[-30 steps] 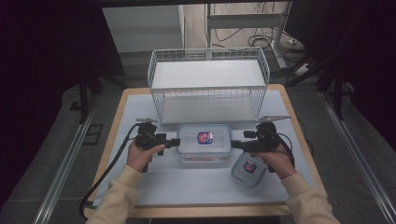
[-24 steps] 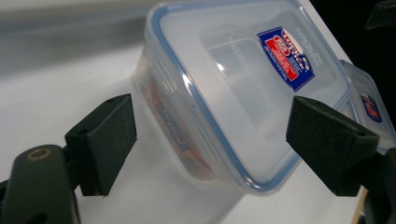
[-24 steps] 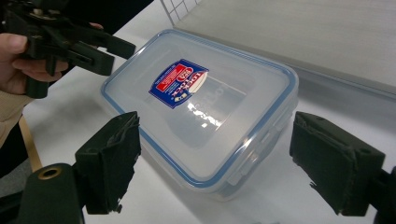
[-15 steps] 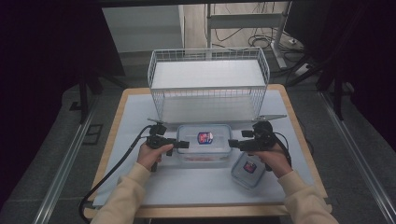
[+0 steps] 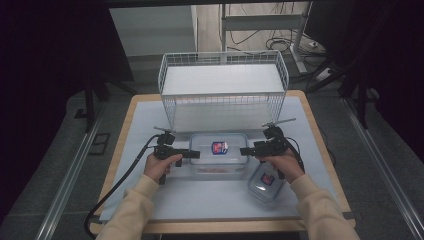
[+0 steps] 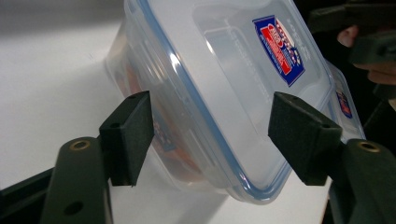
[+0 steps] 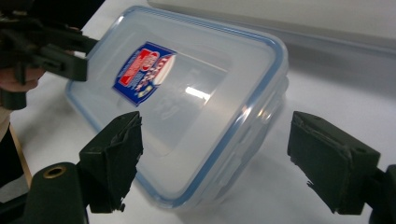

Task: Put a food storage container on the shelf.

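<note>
Our left tool [image 5: 196,154] has been closing around the box [image 5: 218,148] end, pads not yet touching; our right tool [image 5: 243,151] stands open at the other end.

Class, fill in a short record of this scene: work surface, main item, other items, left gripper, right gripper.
Work surface: table with a pale mat
Main item: large clear box, blue-rimmed lid on, red and blue label
Other items: small clear box; white wire basket behind
Left gripper: jaws just closing, astride the large box's end, not pressing
Right gripper: jaws open at the opposite end
</note>
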{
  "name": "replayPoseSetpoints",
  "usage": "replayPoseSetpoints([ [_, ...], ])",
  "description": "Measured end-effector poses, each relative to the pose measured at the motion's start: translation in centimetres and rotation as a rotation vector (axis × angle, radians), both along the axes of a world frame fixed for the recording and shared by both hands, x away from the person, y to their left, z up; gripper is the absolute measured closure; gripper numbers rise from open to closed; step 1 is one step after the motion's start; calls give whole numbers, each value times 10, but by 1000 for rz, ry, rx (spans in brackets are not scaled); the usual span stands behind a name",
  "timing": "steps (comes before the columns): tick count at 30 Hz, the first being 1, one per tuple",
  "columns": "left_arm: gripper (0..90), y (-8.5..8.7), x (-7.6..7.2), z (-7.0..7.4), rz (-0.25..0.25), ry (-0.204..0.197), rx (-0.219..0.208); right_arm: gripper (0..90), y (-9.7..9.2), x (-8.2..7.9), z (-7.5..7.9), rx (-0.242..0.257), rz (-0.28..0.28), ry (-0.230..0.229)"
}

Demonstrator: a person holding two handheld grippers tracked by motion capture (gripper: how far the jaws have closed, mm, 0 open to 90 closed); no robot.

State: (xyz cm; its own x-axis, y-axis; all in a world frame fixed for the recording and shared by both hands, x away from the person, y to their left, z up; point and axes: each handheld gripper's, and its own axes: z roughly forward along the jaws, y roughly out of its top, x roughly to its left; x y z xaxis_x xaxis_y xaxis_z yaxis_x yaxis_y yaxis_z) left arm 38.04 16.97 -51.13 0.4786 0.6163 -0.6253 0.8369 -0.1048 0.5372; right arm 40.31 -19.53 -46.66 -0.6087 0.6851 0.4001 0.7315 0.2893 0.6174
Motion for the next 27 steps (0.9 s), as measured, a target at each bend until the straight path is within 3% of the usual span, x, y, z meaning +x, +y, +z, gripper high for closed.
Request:
replayPoseSetpoints([
  [8, 223, -4, 6, -8, -30, 56, -40, 173, 4, 14, -7, 21, 13, 82],
  [22, 265, -2, 5, -6, -20, 51, -43, 209, 10, 21, -20, 26, 24, 202],
  [23, 265, -2, 5, -6, -20, 51, -43, 207, 12, 22, -22, 38, 29, 228],
  [27, 266, -2, 5, -6, -17, 50, -44, 214, 12, 24, -23, 49, 17, 248],
])
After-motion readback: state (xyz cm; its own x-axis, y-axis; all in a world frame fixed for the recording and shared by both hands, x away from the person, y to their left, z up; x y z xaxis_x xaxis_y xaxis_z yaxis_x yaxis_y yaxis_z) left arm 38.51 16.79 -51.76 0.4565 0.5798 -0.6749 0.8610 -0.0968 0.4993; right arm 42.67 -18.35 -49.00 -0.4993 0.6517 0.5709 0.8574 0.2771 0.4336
